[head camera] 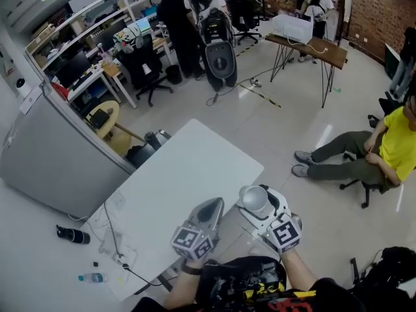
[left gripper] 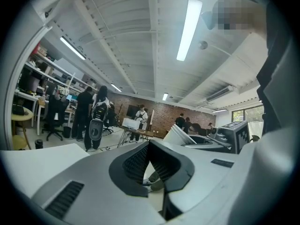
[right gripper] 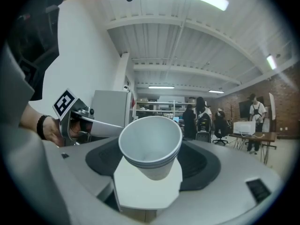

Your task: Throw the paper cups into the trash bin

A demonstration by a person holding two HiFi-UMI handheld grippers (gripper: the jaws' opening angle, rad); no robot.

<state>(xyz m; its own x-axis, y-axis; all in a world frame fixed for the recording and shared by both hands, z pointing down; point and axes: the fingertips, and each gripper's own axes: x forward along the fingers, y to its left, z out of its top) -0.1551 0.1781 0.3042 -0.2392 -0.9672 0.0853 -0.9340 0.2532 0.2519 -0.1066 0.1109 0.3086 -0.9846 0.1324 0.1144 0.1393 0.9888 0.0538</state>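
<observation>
A stack of white paper cups [head camera: 253, 199] sits upright in my right gripper [head camera: 262, 208], held just off the near right corner of the white table [head camera: 188, 174]. The right gripper view shows the cups [right gripper: 150, 146] mouth toward the camera, with the right gripper [right gripper: 149, 175] shut on their lower part. My left gripper [head camera: 211, 210] hovers over the table's near edge, shut and holding nothing; in its own view the ribbed pads of the left gripper [left gripper: 149, 165] meet. A dark bin-like object [head camera: 139, 155] stands on the floor by the table's far left side.
A grey partition [head camera: 52, 155] runs along the left. A cable [head camera: 112, 236] trails over the table's left end. A bottle [head camera: 91, 278] and a dark object [head camera: 71, 235] lie on the floor. A seated person in yellow [head camera: 390, 148] is at right; a wooden desk [head camera: 312, 44] stands beyond.
</observation>
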